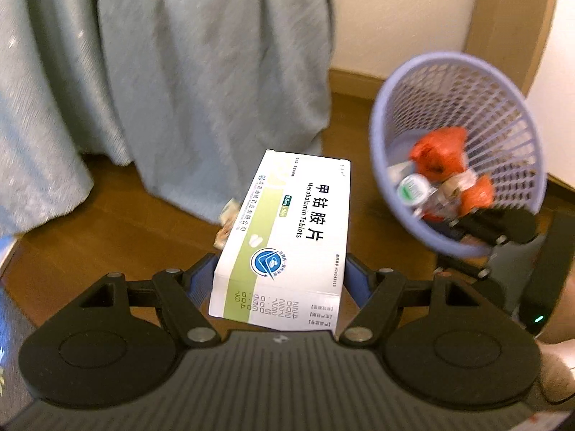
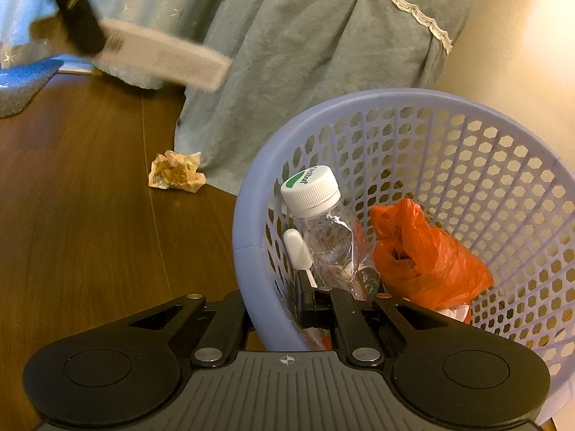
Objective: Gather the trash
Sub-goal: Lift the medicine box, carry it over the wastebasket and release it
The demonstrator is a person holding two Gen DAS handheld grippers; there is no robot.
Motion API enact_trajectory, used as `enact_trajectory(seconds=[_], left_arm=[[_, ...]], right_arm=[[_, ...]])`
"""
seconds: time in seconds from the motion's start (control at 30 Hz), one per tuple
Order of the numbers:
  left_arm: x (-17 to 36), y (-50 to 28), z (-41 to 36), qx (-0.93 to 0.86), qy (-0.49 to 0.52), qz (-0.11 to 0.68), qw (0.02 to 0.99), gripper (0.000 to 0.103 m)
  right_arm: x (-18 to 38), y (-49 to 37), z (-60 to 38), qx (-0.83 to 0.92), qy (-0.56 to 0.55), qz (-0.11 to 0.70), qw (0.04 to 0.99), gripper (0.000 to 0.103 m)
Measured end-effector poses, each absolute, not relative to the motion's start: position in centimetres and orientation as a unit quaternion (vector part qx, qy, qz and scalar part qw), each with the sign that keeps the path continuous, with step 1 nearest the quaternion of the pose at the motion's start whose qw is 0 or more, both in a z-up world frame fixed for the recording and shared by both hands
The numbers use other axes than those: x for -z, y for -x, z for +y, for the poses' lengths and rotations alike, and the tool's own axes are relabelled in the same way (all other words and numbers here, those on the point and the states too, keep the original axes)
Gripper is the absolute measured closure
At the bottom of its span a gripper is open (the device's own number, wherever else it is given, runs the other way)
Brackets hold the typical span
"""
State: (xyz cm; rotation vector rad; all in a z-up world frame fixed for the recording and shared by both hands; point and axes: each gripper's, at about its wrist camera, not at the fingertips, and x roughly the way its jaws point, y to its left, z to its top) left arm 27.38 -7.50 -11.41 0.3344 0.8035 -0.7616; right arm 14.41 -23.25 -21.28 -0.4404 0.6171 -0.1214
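Above the wooden floor (image 2: 79, 197), the left gripper (image 1: 280, 280) has its jaws clamped on a white-and-green medicine box (image 1: 287, 237), held by its near end, long axis pointing away from the camera; the box's far side is hidden. In the right wrist view the same box shows blurred at top left, print unreadable. The right gripper (image 2: 316, 305) has its jaws closed on the near rim of a purple mesh basket (image 2: 413, 97), tilted toward the camera; the jaw tips are partly hidden by the rim. Inside lie a clear plastic bottle (image 2: 323, 230) with a white cap, an orange plastic bag (image 2: 424, 258) and a small white item, hard to identify. A crumpled brownish wrapper (image 2: 178, 174) lies on the floor near a grey-blue bed skirt (image 2: 305, 54); in the left view the box mostly covers it.
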Motion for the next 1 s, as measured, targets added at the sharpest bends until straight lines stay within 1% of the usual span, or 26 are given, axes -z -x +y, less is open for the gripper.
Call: enact_trajectory(seconds=[0.23, 0.43, 0.7, 0.77, 0.9, 1.0], left_arm=[[8.2, -26.5, -11.0, 0.412, -0.16, 0.352, 0.825, 0.033], [6.9, -25.8, -14.9, 0.472, -0.155, 0.354, 0.792, 0.033], [7.0, -25.4, -21.3, 0.519, -0.187, 0.344, 0.76, 0.033], [7.3, -25.9, -22.7, 0.524, -0.191, 0.346, 0.754, 0.035], [8.1, -26.9, -25.6, 0.525, -0.179, 0.336, 0.761, 0.035], [8.6, -27.2, -27.3, 0.524, -0.186, 0.328, 0.764, 0.037]], right_arm=[[21.1, -14.0, -23.4, 0.058, 0.211, 0.3, 0.928, 0.099], [20.9, -14.0, -23.5, 0.059, 0.206, 0.299, 0.93, 0.099], [20.6, -13.9, -24.0, 0.06, 0.196, 0.297, 0.933, 0.099], [20.5, -13.8, -24.1, 0.061, 0.193, 0.295, 0.934, 0.099], [20.5, -13.5, -24.2, 0.061, 0.191, 0.294, 0.935, 0.099], [20.3, -13.3, -24.4, 0.061, 0.19, 0.293, 0.935, 0.099]])
